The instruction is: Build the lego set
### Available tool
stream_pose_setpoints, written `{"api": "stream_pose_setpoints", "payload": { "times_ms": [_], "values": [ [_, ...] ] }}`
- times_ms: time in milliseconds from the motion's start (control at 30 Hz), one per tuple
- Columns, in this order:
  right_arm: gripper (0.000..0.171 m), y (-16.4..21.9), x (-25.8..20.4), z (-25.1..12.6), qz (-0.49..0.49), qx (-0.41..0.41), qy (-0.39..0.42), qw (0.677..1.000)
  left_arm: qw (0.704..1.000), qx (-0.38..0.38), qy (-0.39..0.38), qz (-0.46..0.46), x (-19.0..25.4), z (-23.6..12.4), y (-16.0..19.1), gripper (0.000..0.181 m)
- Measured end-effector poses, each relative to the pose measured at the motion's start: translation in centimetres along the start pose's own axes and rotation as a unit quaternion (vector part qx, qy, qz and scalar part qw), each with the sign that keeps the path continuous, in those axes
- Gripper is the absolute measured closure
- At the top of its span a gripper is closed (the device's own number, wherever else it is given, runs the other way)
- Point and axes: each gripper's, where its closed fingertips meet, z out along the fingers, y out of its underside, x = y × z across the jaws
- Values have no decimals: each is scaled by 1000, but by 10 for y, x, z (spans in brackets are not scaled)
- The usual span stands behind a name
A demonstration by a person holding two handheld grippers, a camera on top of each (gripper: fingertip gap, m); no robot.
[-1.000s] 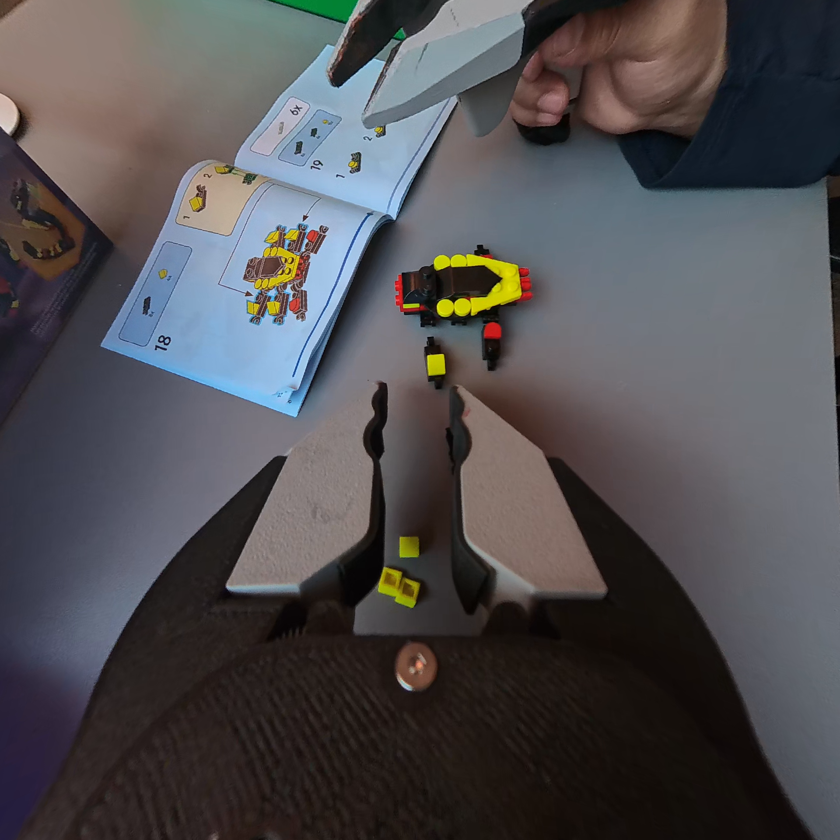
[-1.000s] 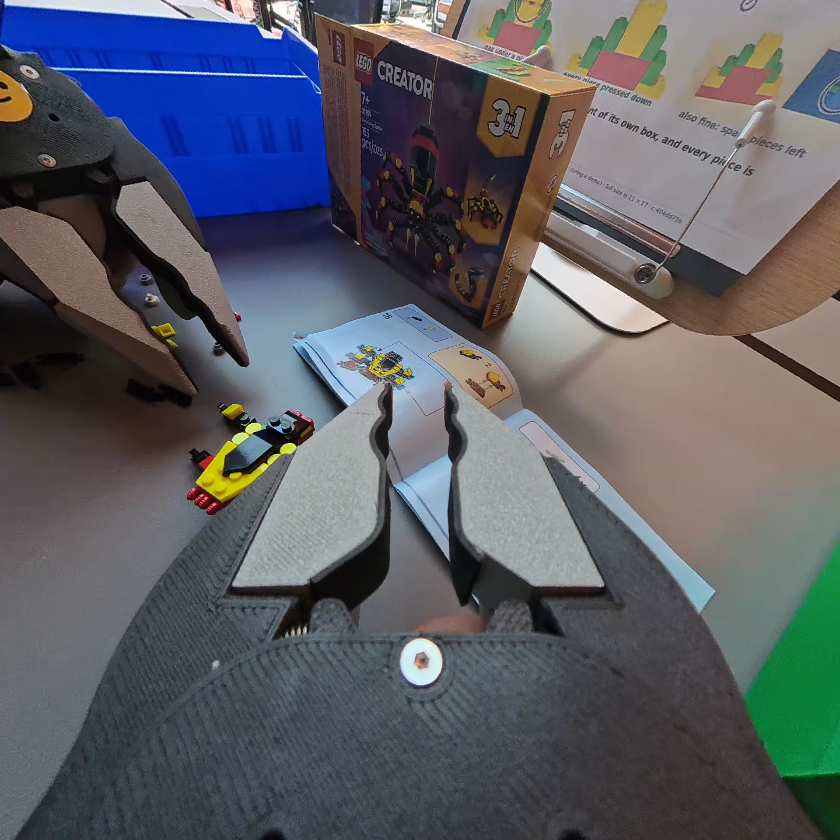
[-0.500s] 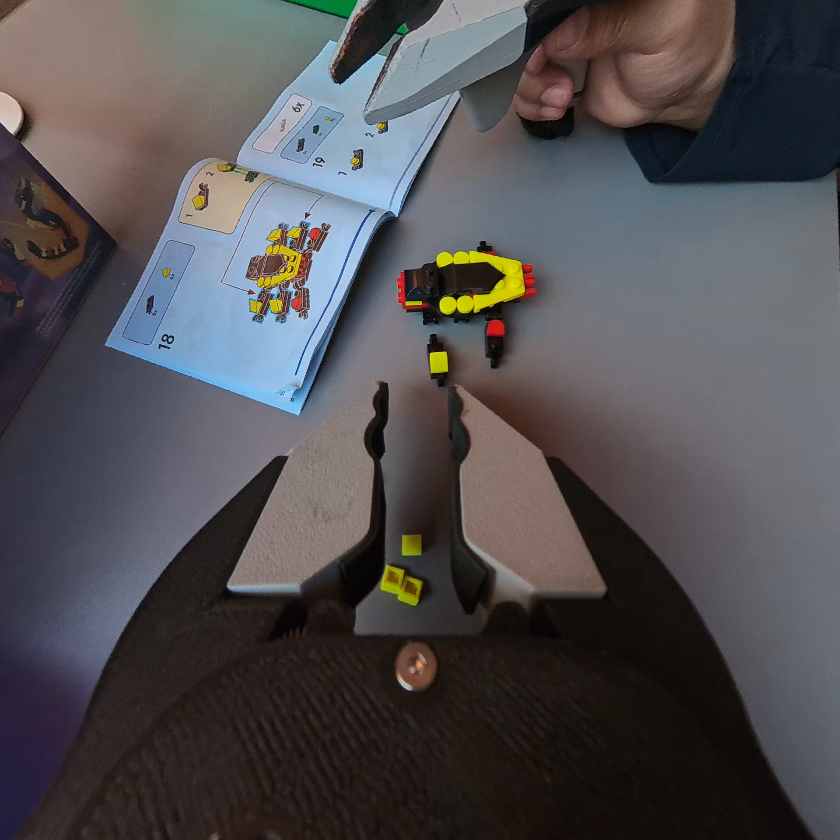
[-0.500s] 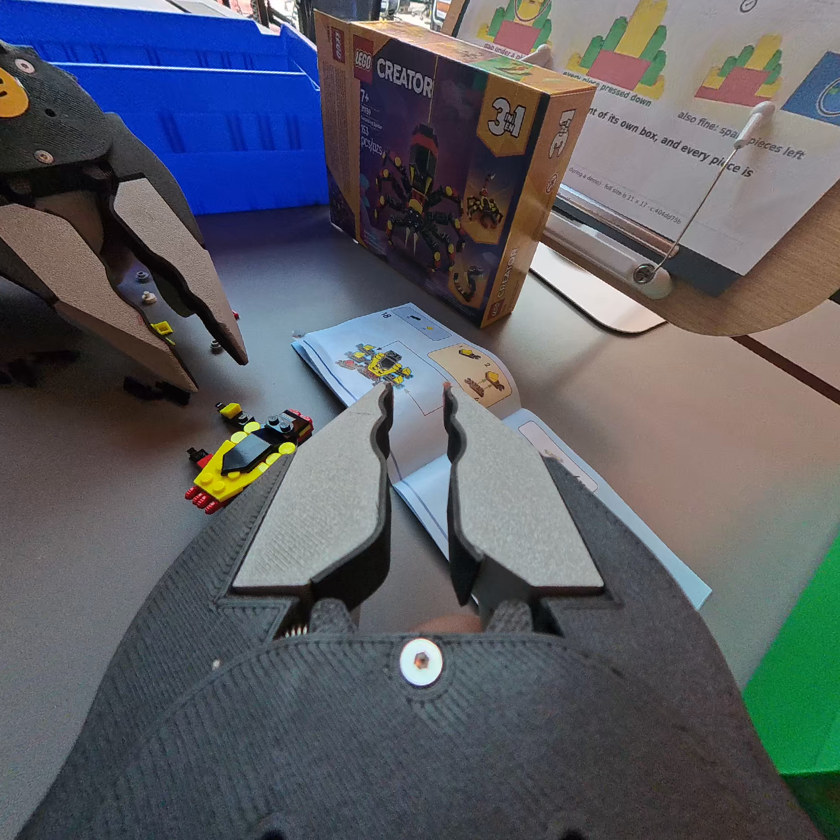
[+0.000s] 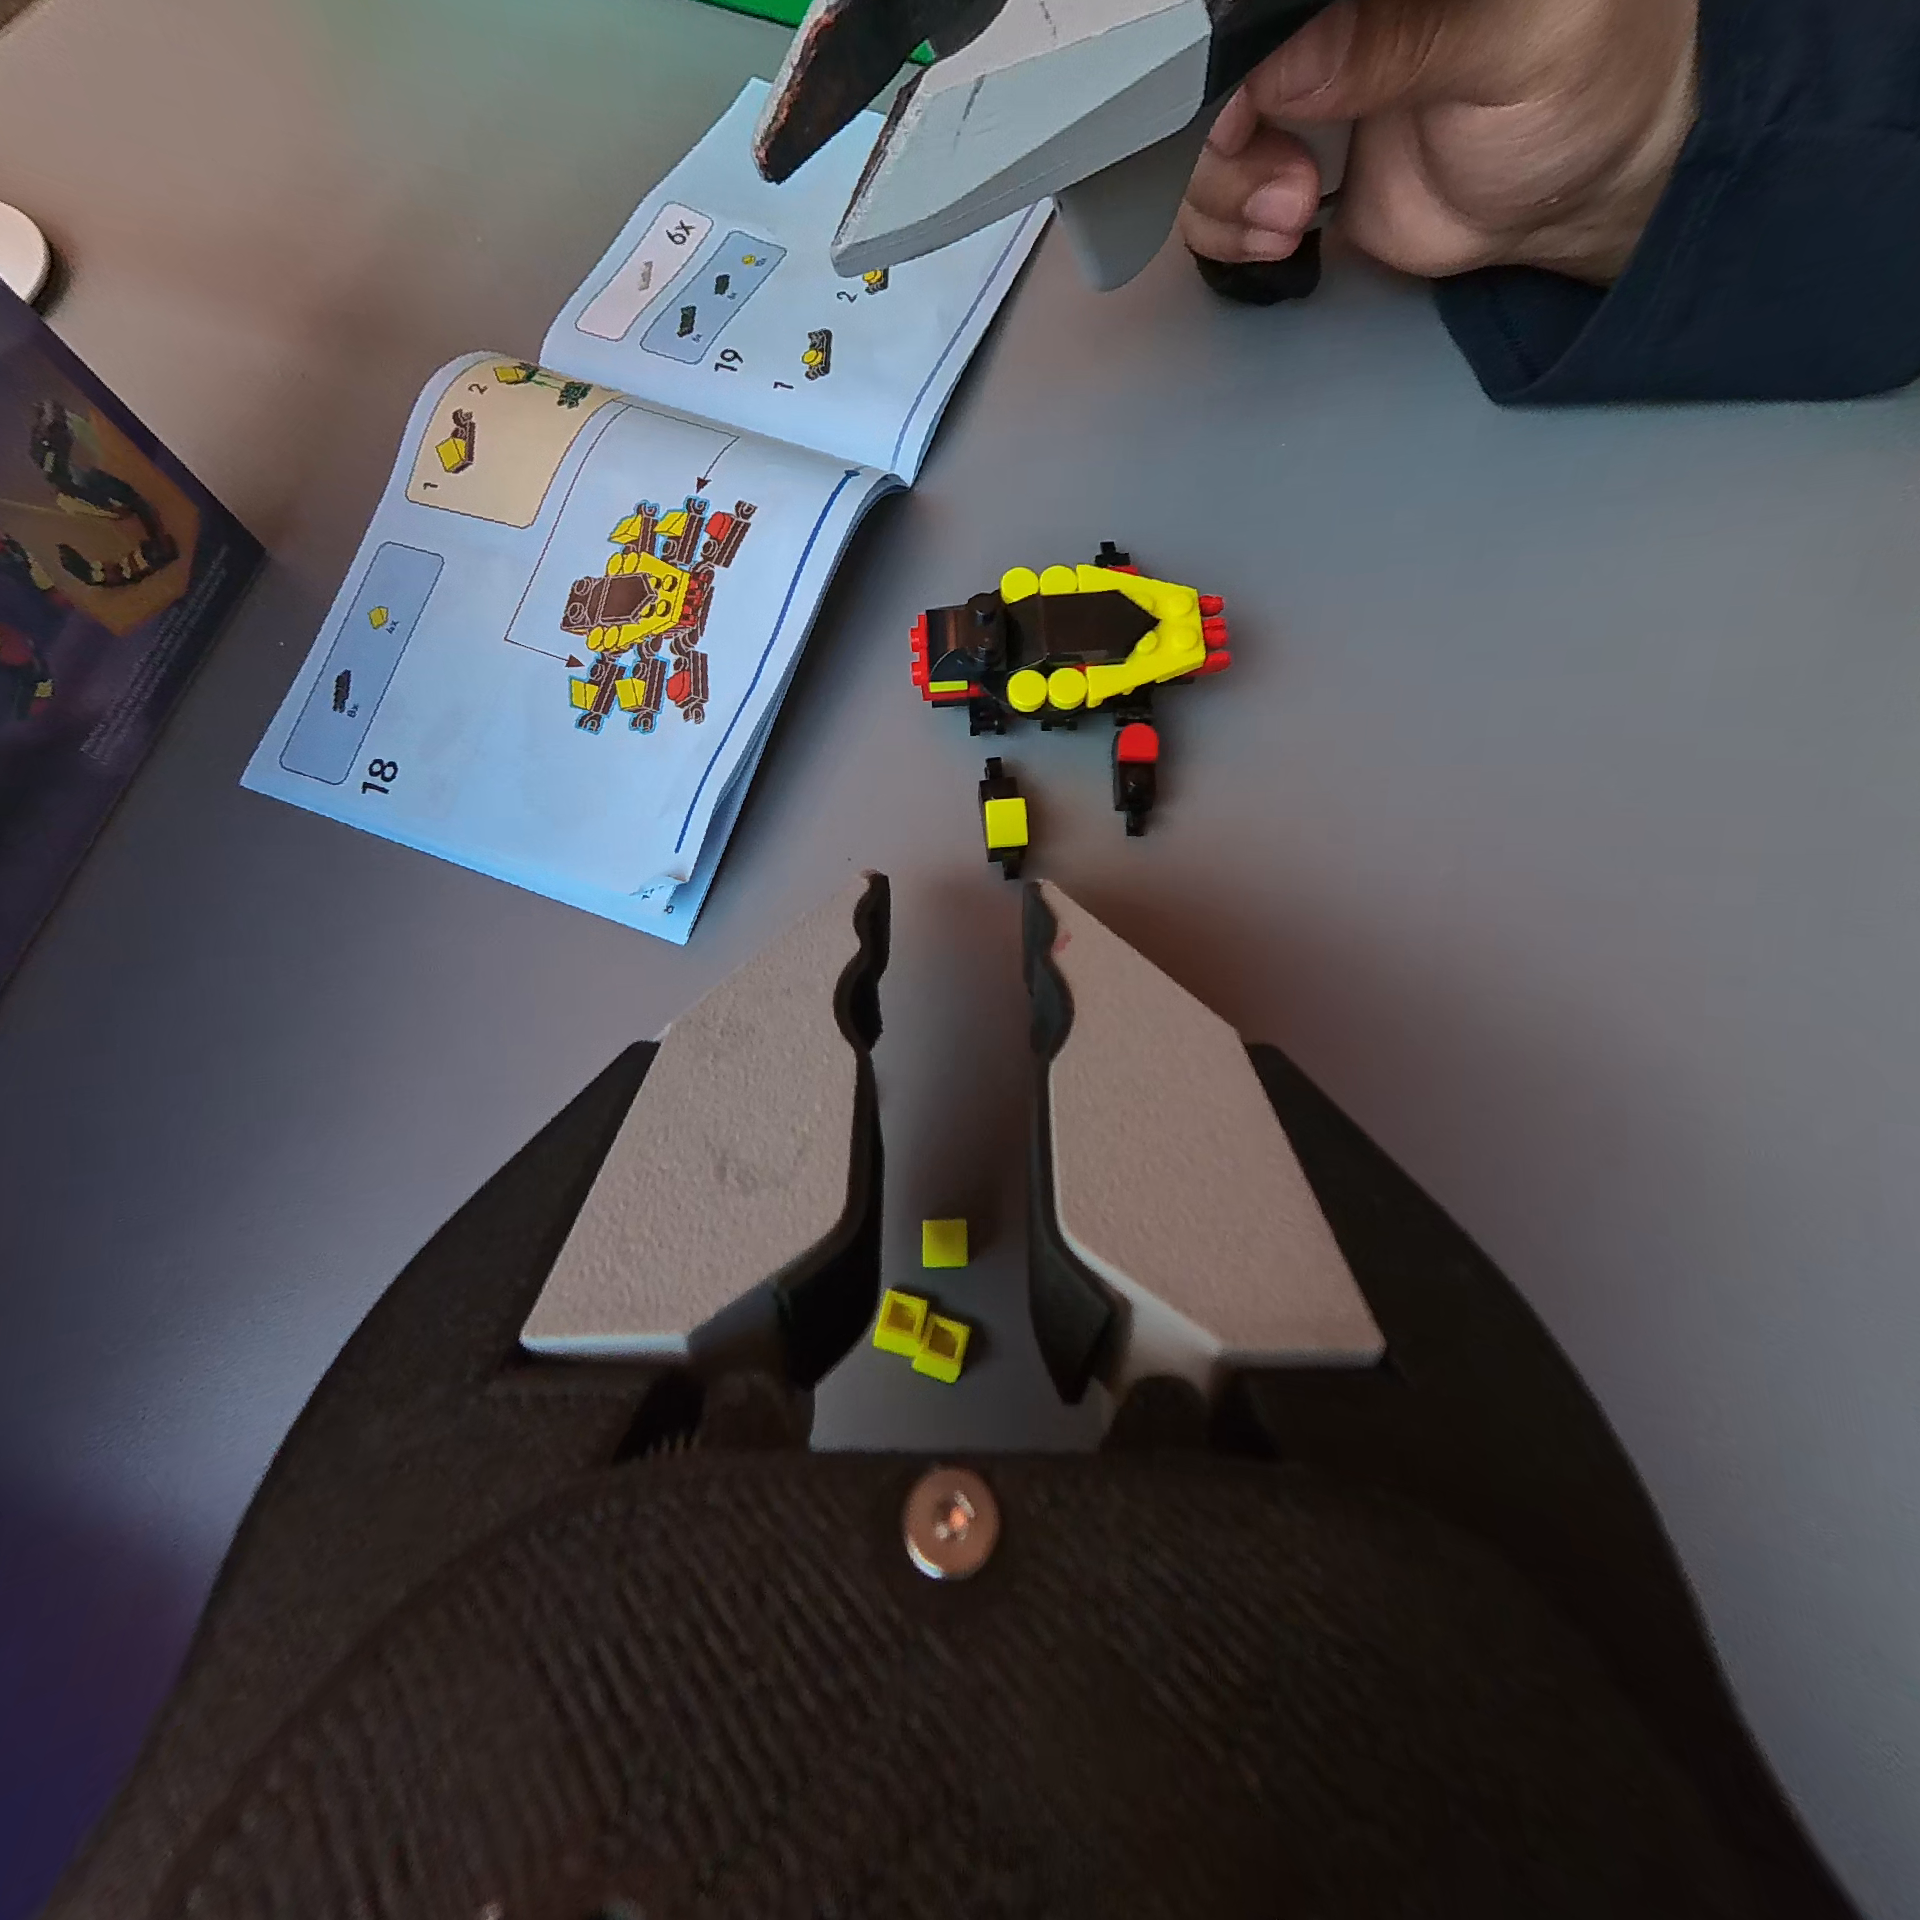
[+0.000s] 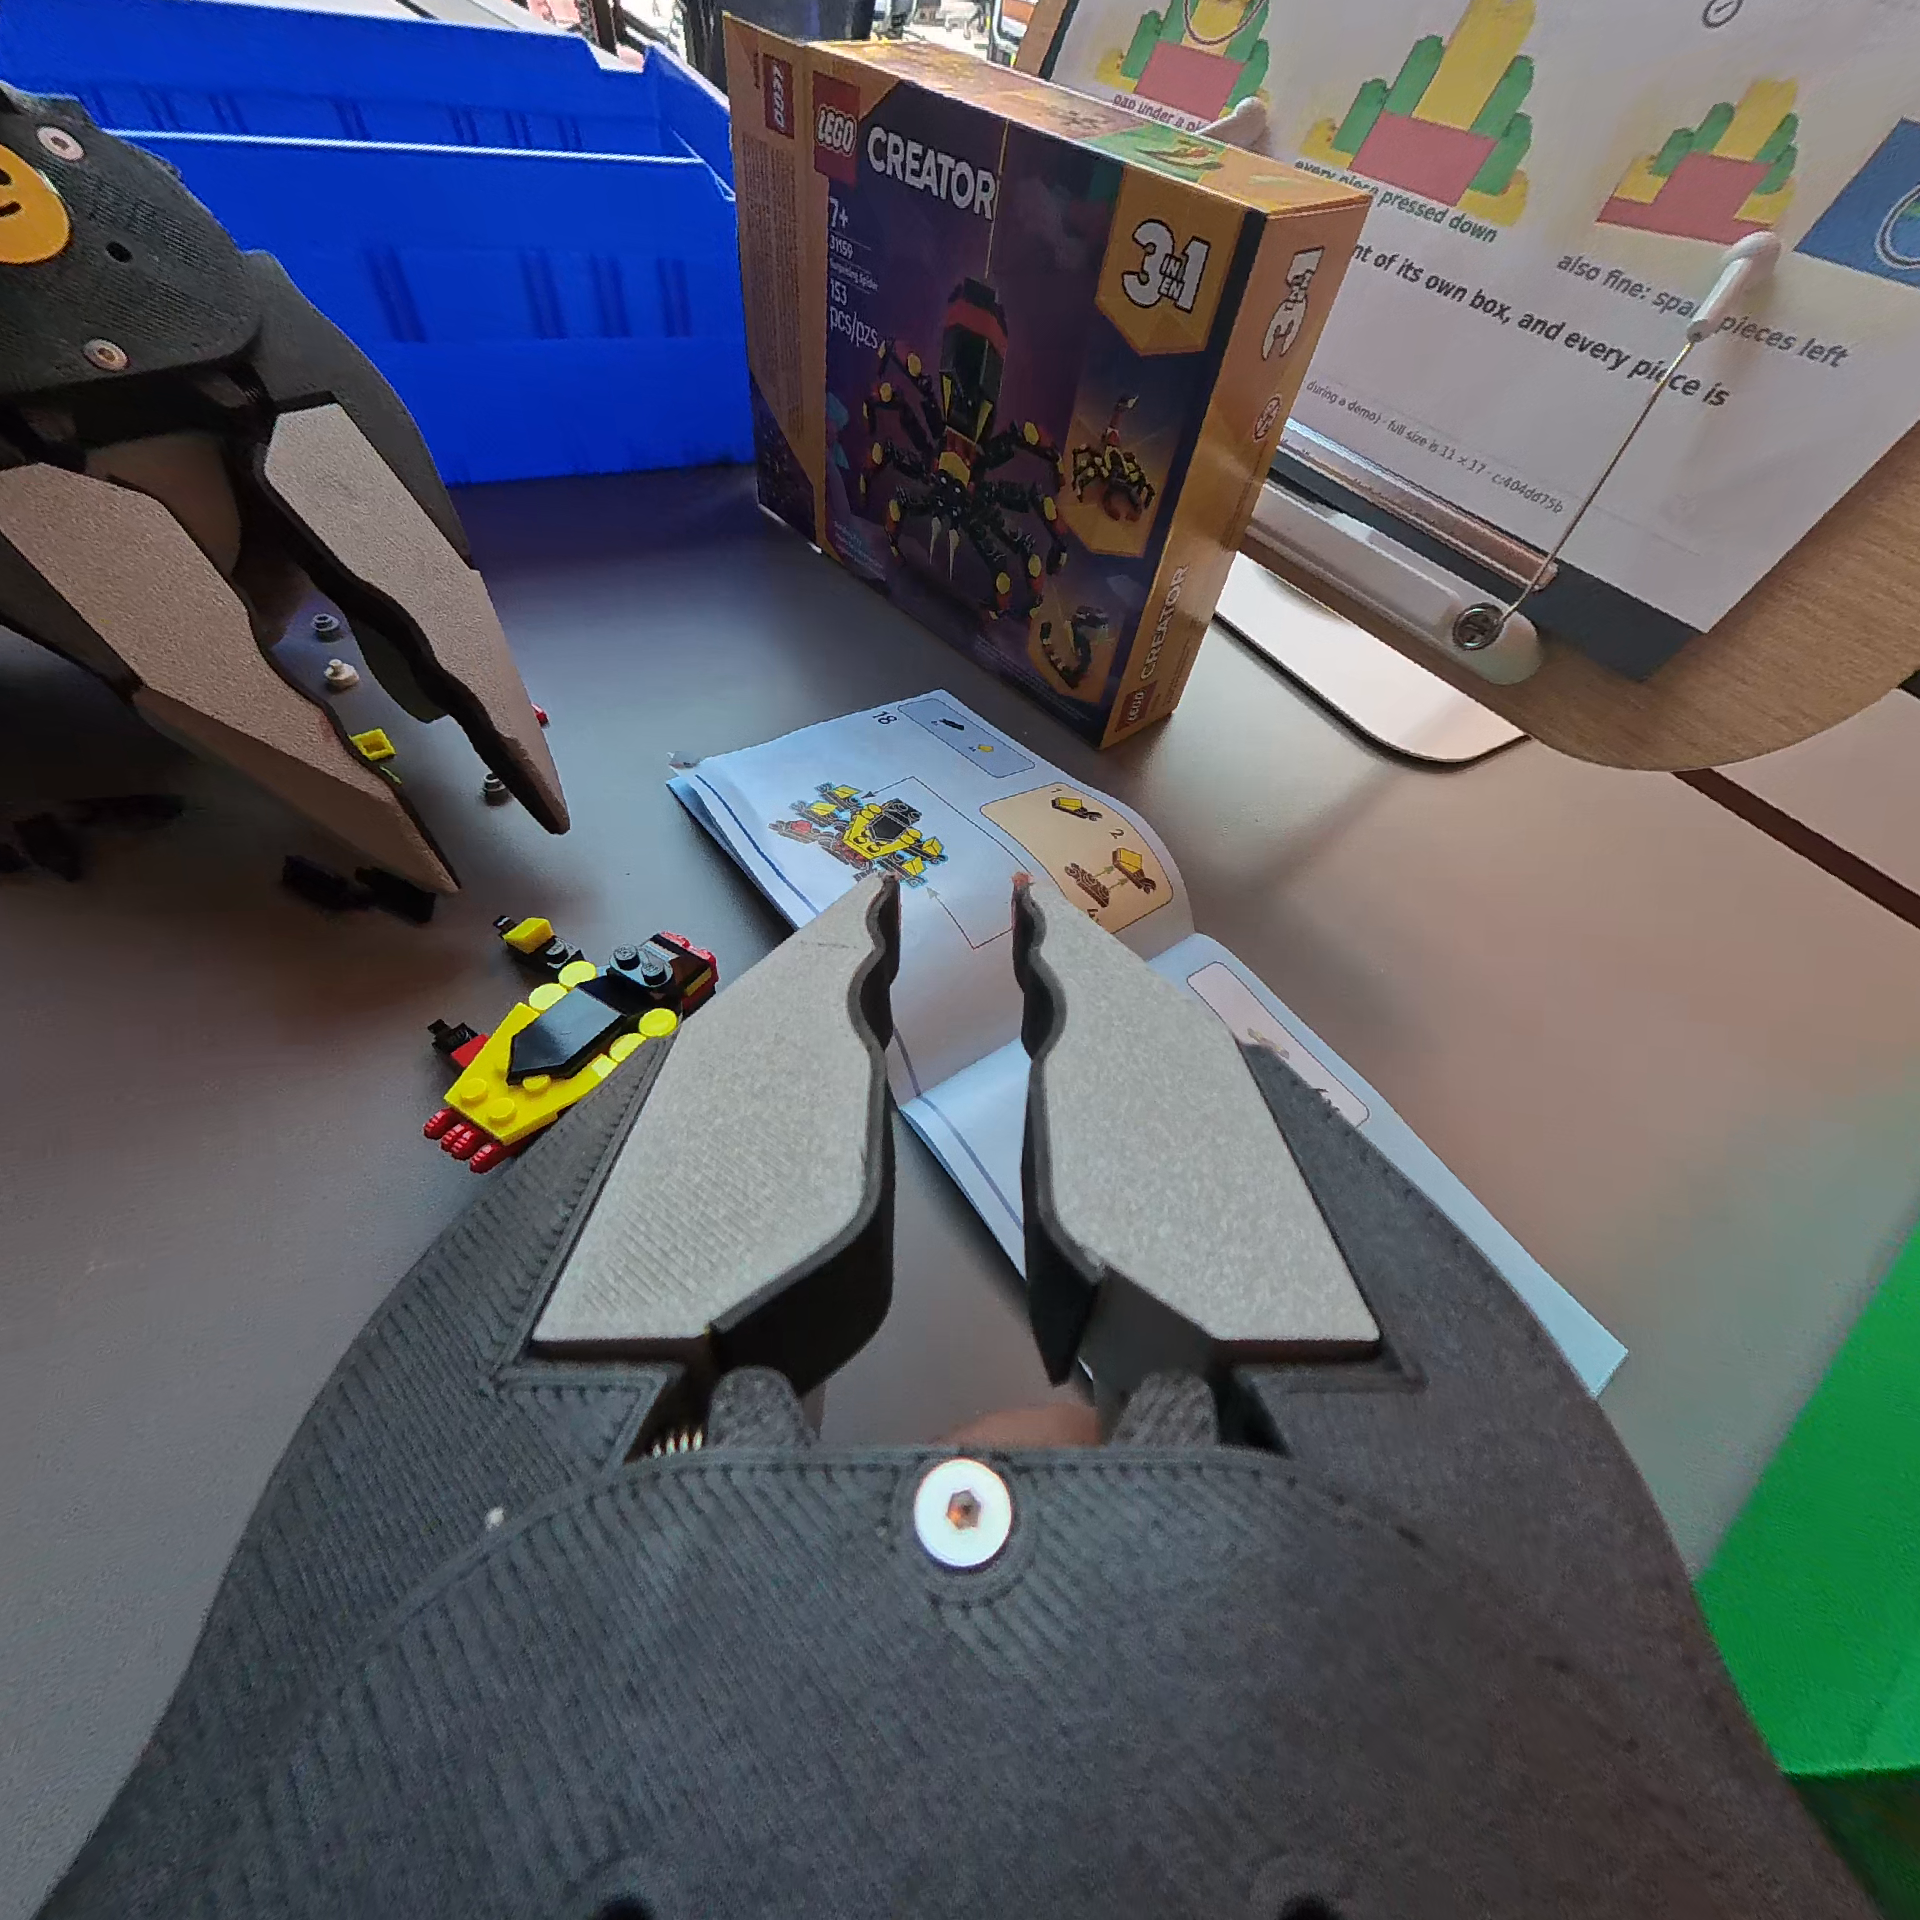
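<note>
A part-built yellow, black and red model (image 5: 1070, 639) lies on the grey table; it also shows in the right wrist view (image 6: 566, 1039). A small black leg piece with a yellow tile (image 5: 1005, 821) lies just ahead of my left gripper (image 5: 956, 894), which is open and empty above the table. A black leg with a red cap (image 5: 1135, 769) sticks out from the model's near side. Several loose yellow pieces (image 5: 925, 1320) lie under the left gripper. My right gripper (image 6: 954, 894) is open and empty over the open instruction booklet (image 6: 935, 831), which also shows in the left wrist view (image 5: 582, 644).
The set's box (image 6: 1018, 384) stands behind the booklet. A blue bin (image 6: 416, 260) is at the back left. Loose black pieces (image 6: 353, 888) and small studs (image 6: 497, 790) lie under the left gripper. A board with printed sheets (image 6: 1610, 260) leans at right. A green block (image 6: 1829, 1621) is near right. The grippers' ends are close to 12 cm from one another.
The left gripper has eased back slightly, so the model and loose leg pieces sit a little farther ahead. The right gripper has barely moved. Both stay open.
</note>
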Motion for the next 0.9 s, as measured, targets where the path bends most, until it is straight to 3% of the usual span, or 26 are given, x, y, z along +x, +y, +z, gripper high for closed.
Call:
{"api": "stream_pose_setpoints", "payload": {
  "times_ms": [33, 733, 900],
  "values": [
    [153, 0, 0, 0, 0, 0, 0, 1000, 1000, 0, 0, 0, 0, 0, 0, 158],
    [152, -1, -10, 3, -18, -1, -18, 1000, 1000, 2, 11, 7, 9, 7, -5, 160],
    [152, -3, -11, 4, -16, 2, -19, 1000, 999, -36, 20, -7, 15, 18, 2, 171]
  ]
}}
